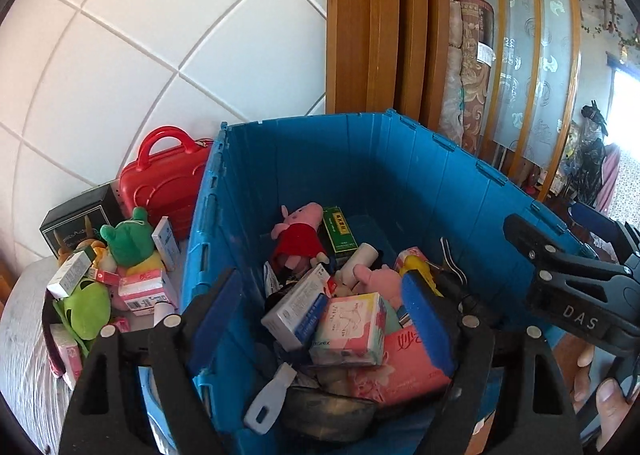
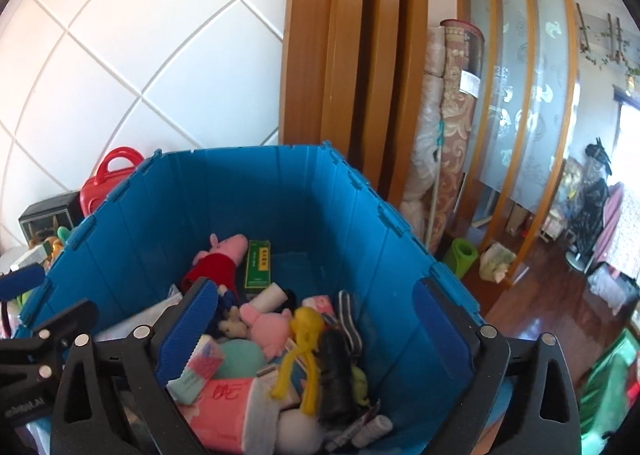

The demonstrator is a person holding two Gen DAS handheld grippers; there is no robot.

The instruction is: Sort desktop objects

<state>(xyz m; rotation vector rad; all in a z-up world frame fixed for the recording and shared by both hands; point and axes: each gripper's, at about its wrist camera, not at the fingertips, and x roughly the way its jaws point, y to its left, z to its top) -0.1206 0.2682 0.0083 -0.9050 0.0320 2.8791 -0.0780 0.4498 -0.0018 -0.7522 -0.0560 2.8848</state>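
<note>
Overlapping in the deep blue plastic crate (image 1: 400,175), two pink pig plush toys (image 1: 304,231) are half-burying boxes; both grippers' fingers (image 2: 188,335) are standing apart, gripping nothing.

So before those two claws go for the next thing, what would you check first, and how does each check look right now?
1. Left gripper open and empty: ok, nothing between its blue pads.
2. Right gripper open and empty: ok, jaws spread wide above the blue crate.
3. Things still left to sort: ok, boxes and the green plush toy lie on the table beside the crate.
4. Room left in the crate: ok, its far floor is bare near the green box.
5. Grippers clear of each other: ok, though close.
6. Which item comes next: cannot tell.
</note>
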